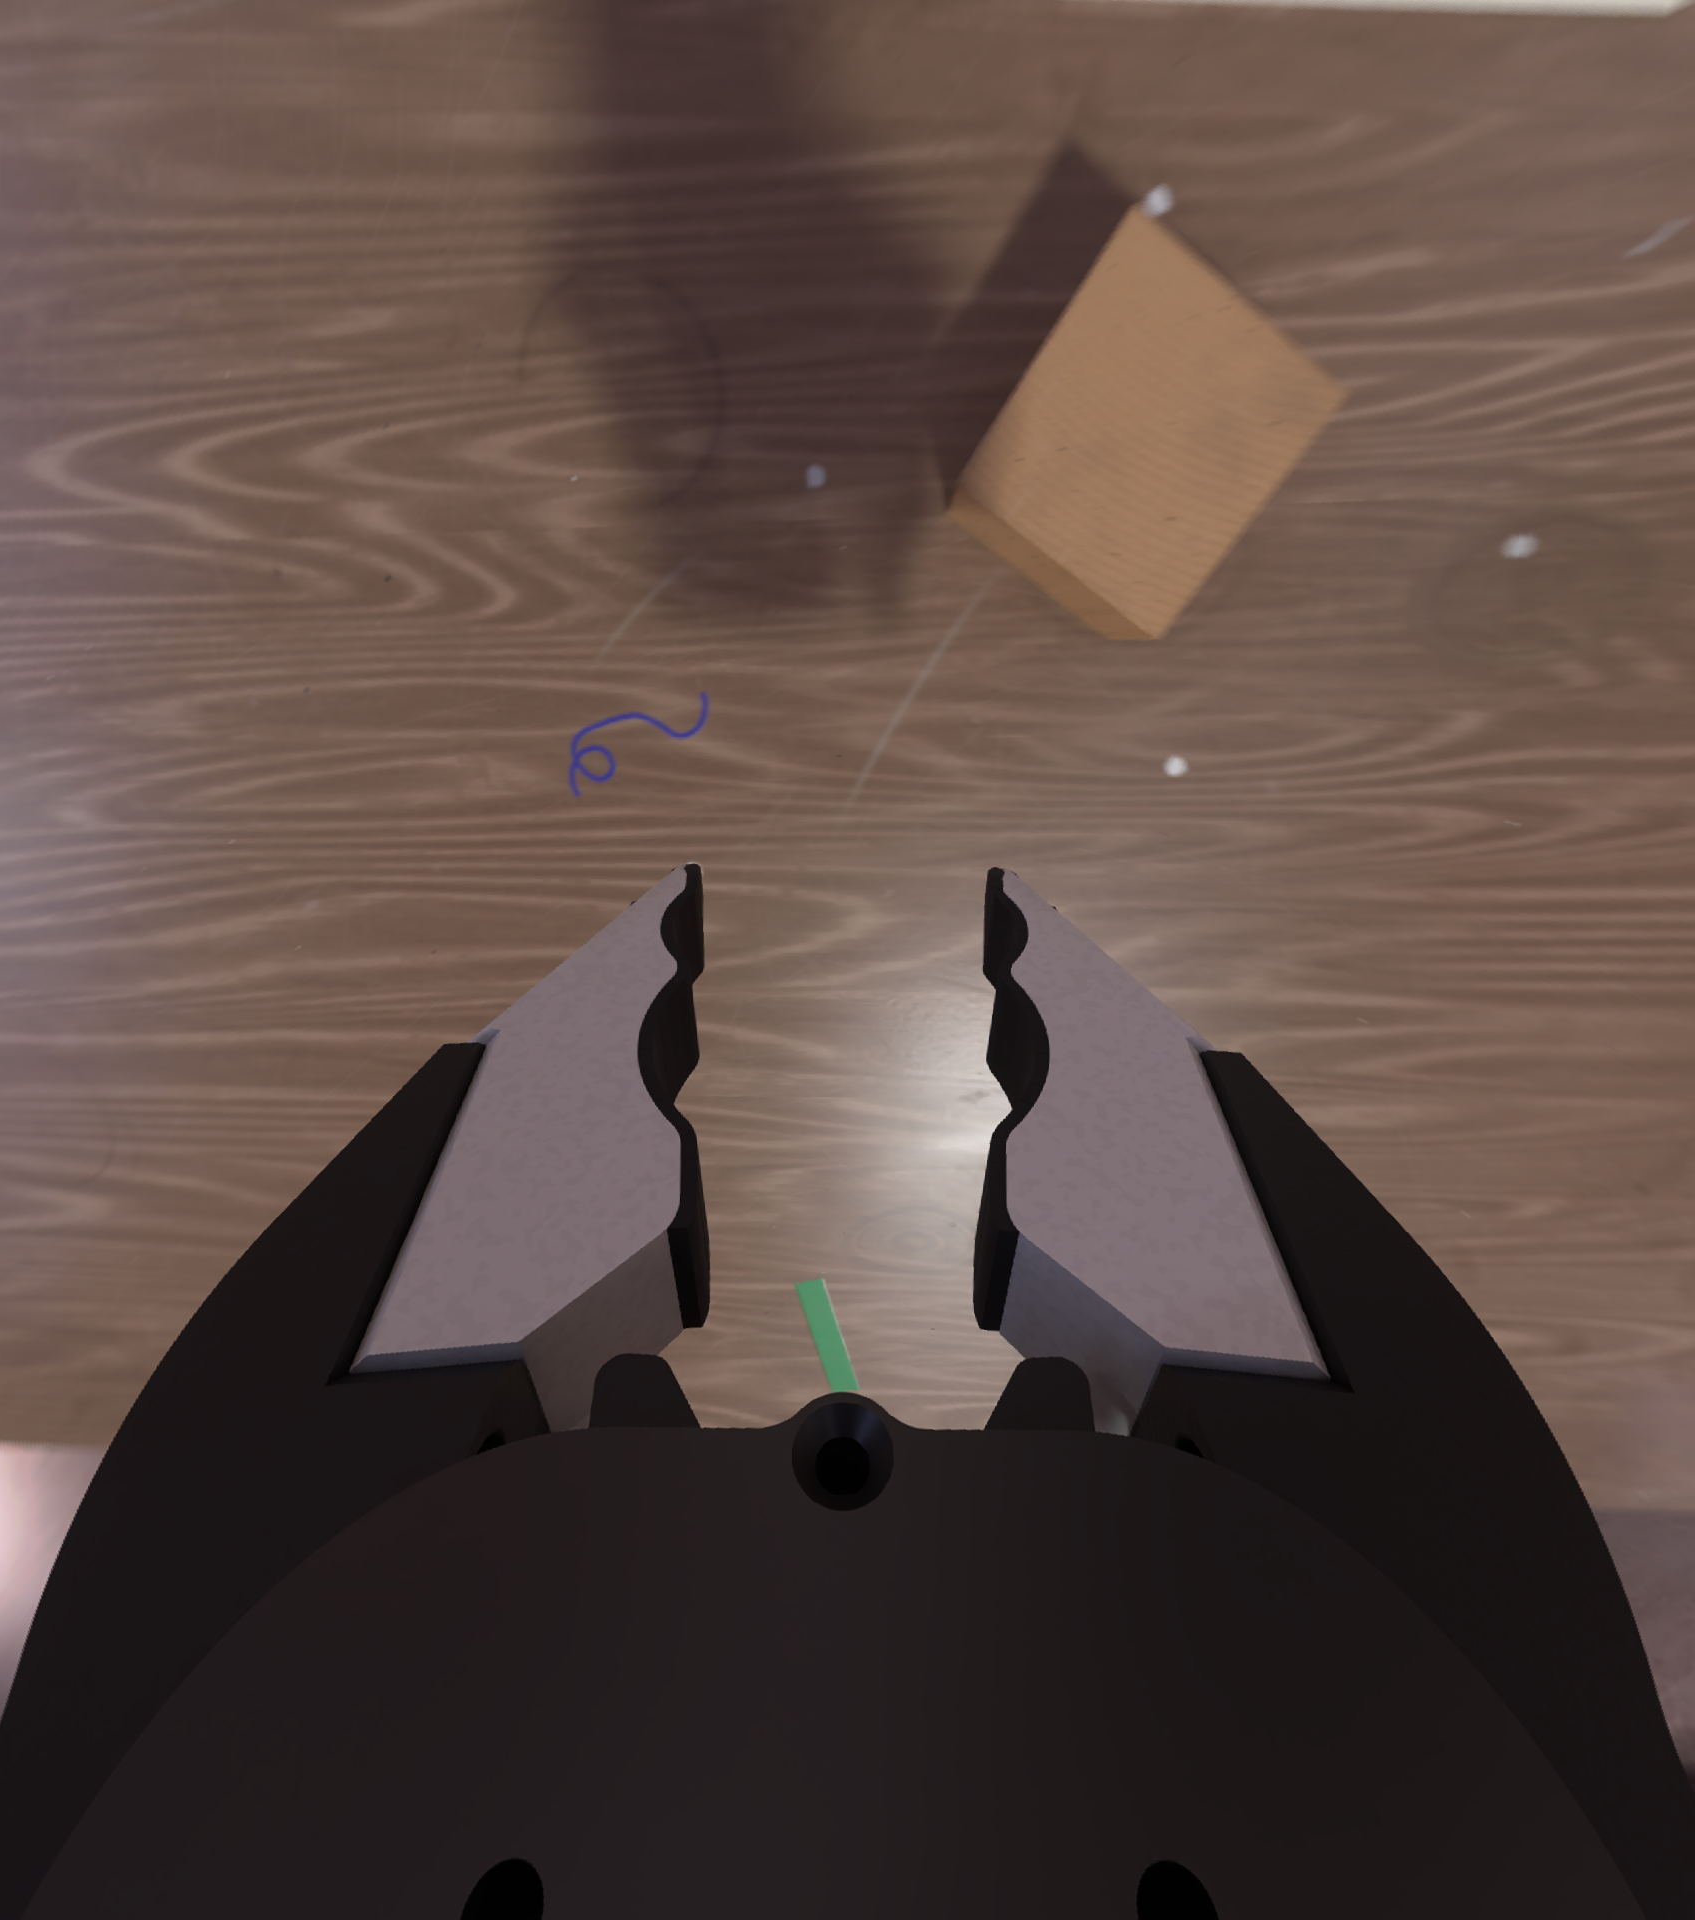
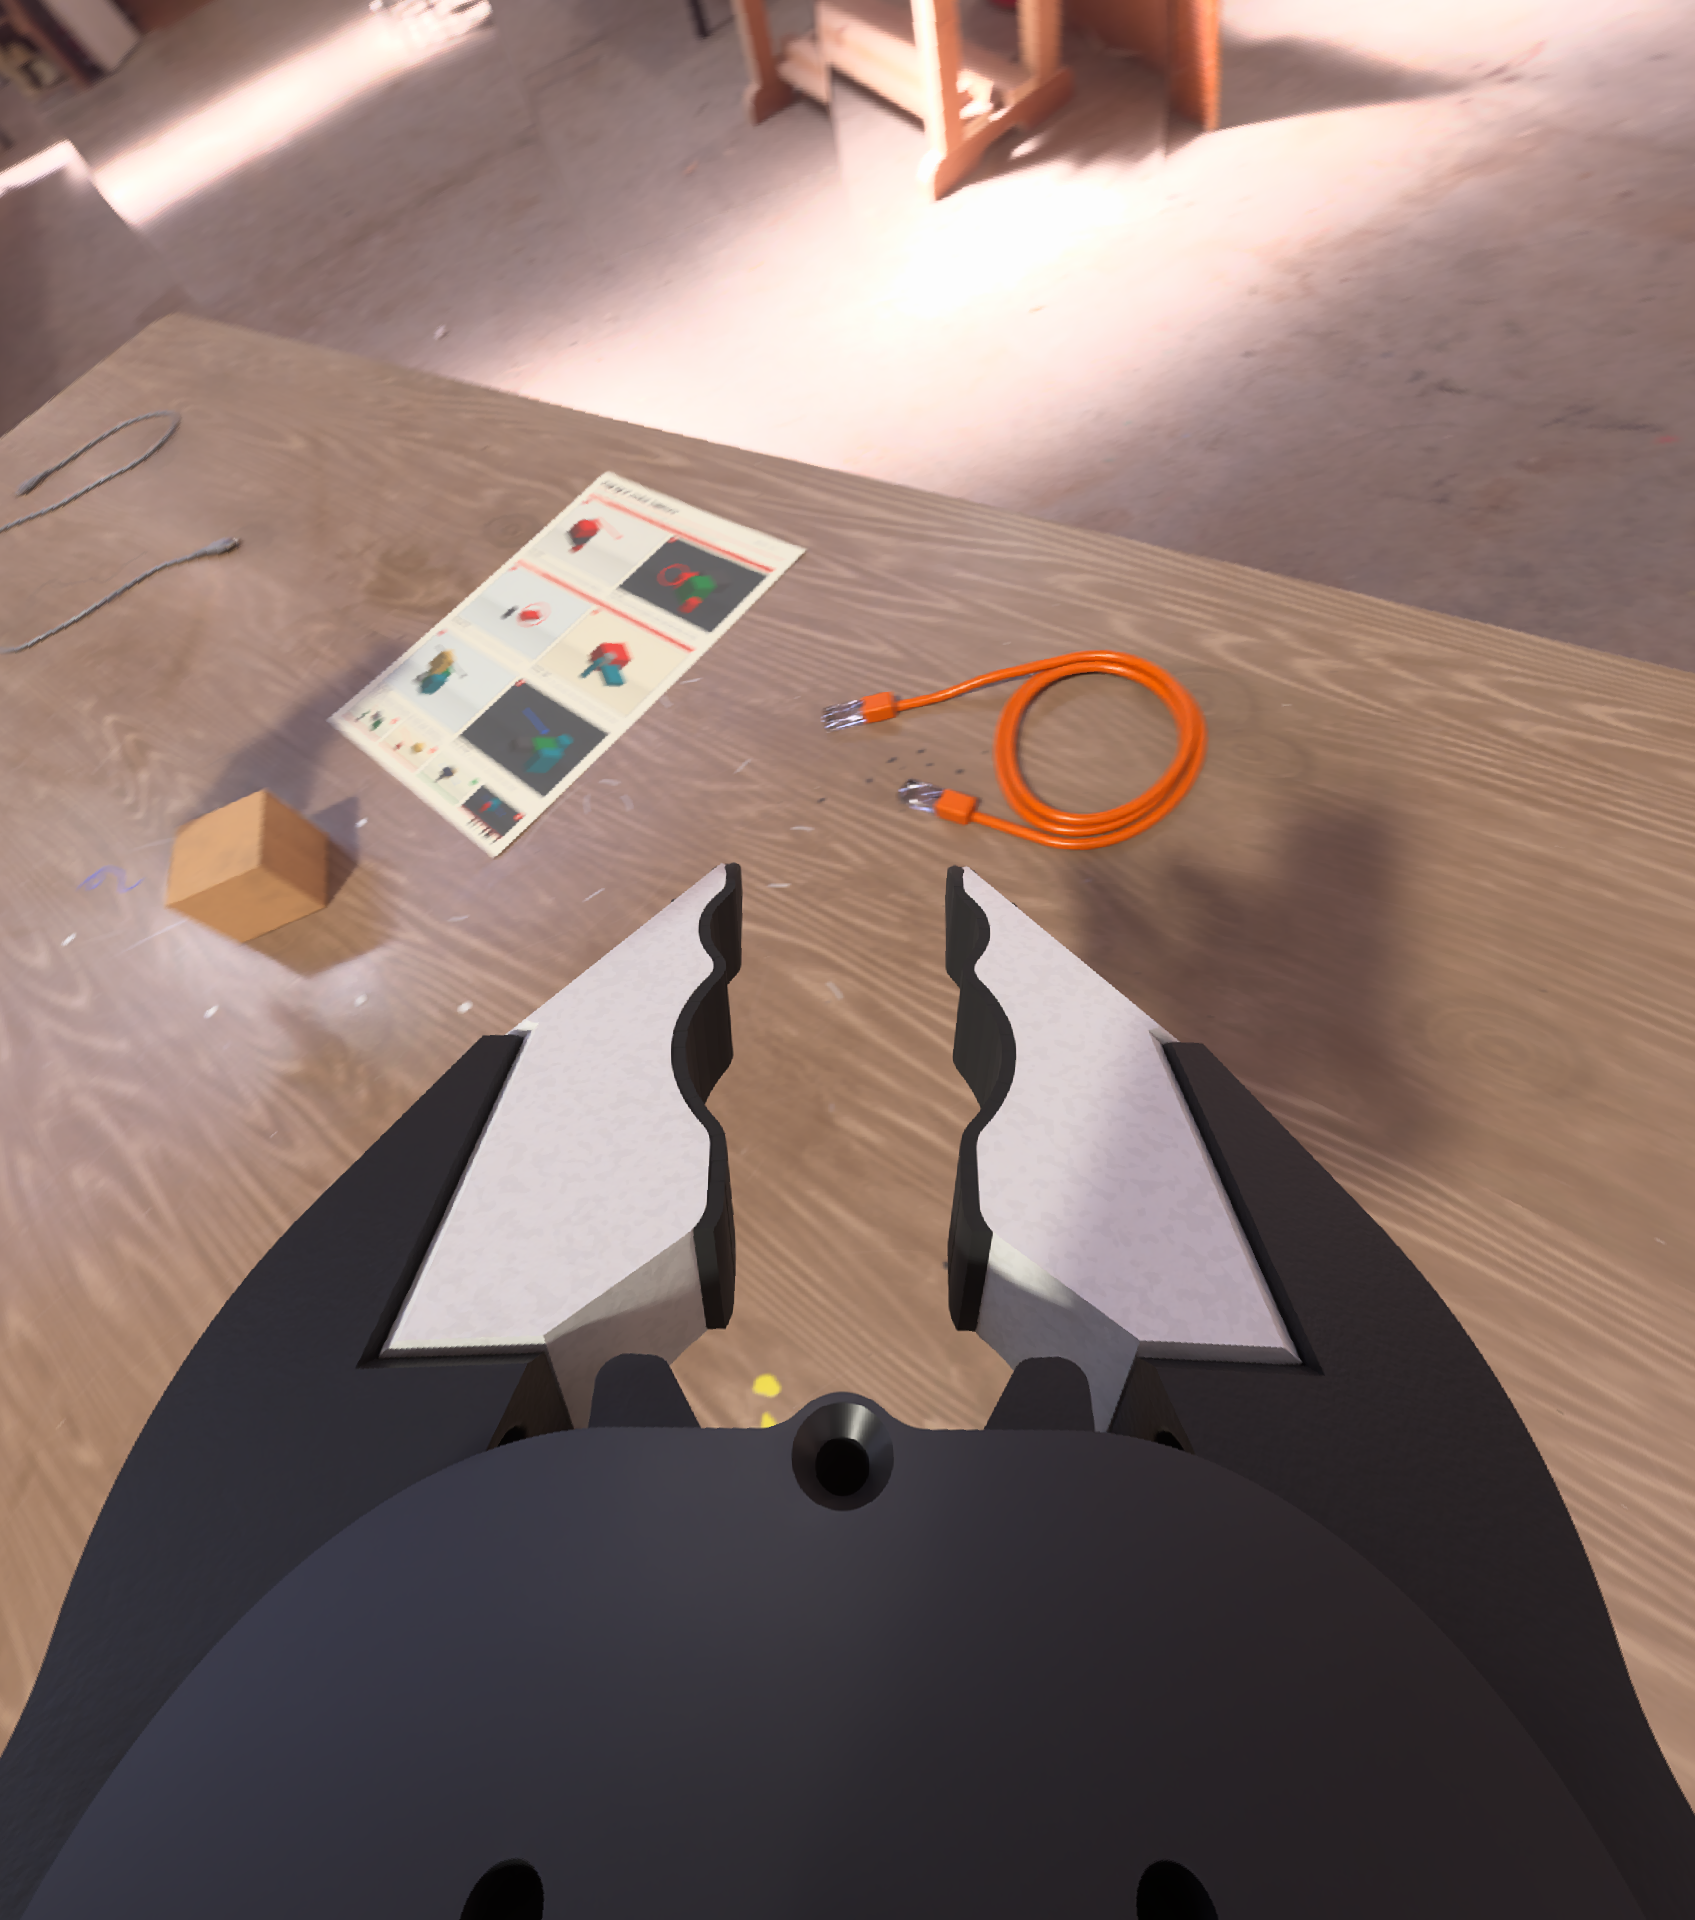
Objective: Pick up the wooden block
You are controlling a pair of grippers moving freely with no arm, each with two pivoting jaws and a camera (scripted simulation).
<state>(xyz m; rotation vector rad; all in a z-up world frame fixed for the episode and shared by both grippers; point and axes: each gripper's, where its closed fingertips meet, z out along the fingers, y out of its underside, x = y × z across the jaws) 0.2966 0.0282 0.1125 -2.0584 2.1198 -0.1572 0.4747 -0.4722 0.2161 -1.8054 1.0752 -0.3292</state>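
The wooden block [image 1: 1144,426] is a light tan cuboid lying on the wood-grain table [image 1: 199,935], ahead and to the right of my left gripper [image 1: 843,883]. My left gripper is open and empty, looking down at the table from above. In the right wrist view the block [image 2: 251,862] sits far to the left of my right gripper [image 2: 843,883], which is open, empty and held above the table. Neither gripper touches the block.
A printed sheet [image 2: 562,655] lies beyond the block. A coiled orange cable [image 2: 1082,748] lies ahead right, a grey cord [image 2: 64,530] at far left. A blue squiggle [image 1: 635,738] and a green strip [image 1: 827,1335] mark the table. The far edge [image 2: 1030,478] drops to the floor.
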